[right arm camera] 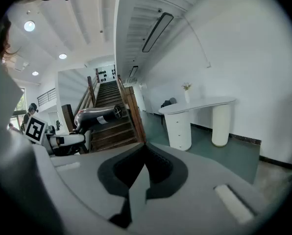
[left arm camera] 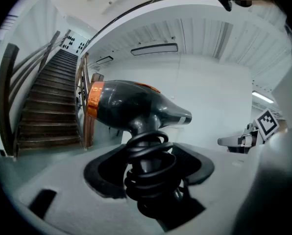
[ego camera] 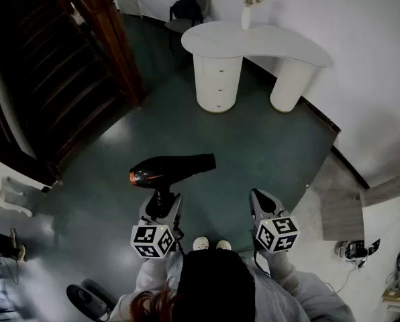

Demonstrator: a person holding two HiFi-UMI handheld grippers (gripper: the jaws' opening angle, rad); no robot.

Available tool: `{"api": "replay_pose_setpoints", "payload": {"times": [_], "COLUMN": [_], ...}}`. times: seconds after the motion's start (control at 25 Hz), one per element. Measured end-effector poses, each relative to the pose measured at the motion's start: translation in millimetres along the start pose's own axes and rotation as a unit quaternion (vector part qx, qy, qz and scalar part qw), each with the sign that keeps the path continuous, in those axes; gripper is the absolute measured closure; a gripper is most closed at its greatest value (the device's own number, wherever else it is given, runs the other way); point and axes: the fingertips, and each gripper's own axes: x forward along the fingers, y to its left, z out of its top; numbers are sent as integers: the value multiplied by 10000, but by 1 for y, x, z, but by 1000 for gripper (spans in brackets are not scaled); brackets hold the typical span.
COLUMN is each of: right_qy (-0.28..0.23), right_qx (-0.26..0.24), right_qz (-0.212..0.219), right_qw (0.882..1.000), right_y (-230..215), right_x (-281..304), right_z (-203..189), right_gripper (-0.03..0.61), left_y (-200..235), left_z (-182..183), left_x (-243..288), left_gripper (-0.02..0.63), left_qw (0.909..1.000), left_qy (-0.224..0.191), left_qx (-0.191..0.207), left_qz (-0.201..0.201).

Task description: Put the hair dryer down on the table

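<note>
Clamping the cord-wrapped handle, the left hand-held gripper [ego camera: 161, 203] holds the hair dryer [ego camera: 172, 168] over the floor [ego camera: 254, 146], well apart from the worktop [ego camera: 280, 45]. The right hand-held gripper [ego camera: 258, 196] is closed on nothing. The dryer looks rigid, smooth and top-heavy, so the handle seems the soundest hold. Bare floor leads to the worktop, where the curved edge and the vase [ego camera: 246, 15] want a wide berth.

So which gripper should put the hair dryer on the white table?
Left: the left gripper holds the hair dryer by its cord-wrapped handle; the right gripper is shut and empty.
</note>
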Motion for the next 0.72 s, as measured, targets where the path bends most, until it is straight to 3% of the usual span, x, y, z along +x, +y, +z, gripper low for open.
{"api": "replay_pose_setpoints", "payload": {"times": [0.36, 0.72], "right_qy": [-241, -235], "right_qx": [103, 73], "right_qz": [170, 160], "right_qw": [9995, 9996], "right_y": [3, -26], "right_x": [-14, -21], "right_z": [5, -4], "right_gripper": [568, 568], "left_y": [-6, -29], "left_z": [1, -12], "left_x": [-9, 7], "left_gripper": [325, 325], "left_qw": [9999, 9999], "left_qy": [-53, -119], "left_qx": [9, -77], "left_qz": [88, 53]}}
